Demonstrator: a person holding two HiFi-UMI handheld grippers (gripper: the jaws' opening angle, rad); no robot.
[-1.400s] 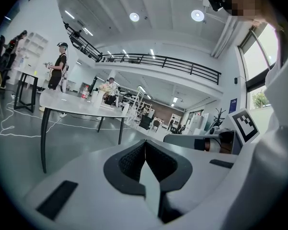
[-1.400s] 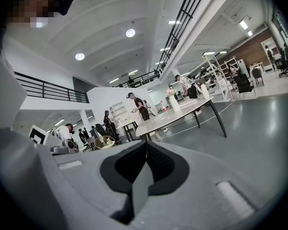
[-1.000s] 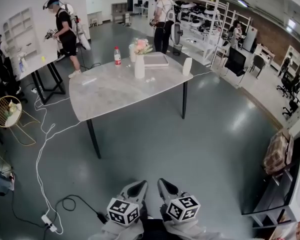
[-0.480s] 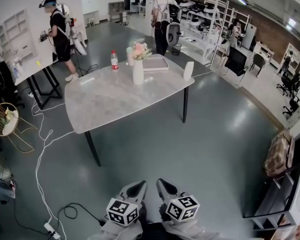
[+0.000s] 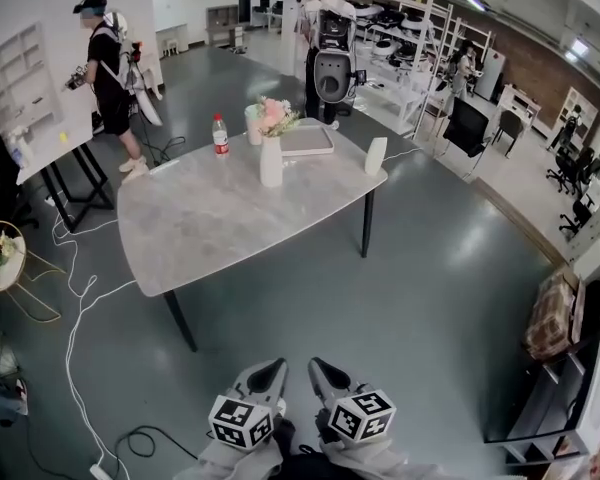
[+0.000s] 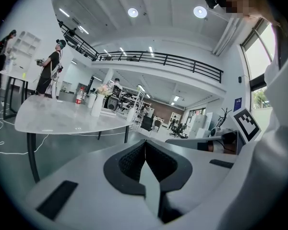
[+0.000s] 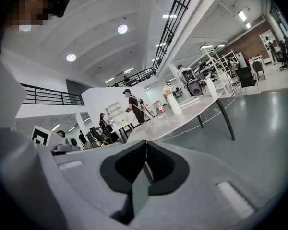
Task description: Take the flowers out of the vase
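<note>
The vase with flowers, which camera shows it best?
The head view: the white vase stands whole on the table, pink flowers on top. Both gripper views show it only tiny and distant, at table level.

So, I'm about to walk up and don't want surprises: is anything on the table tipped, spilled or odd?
Nothing stands out. On the table the vase stands upright with the flowers in it, the bottle is upright too, and the tray lies flat. No spill shows.

Bright ceiling lights; strong fisheye distortion, edges perhaps blurred.
</note>
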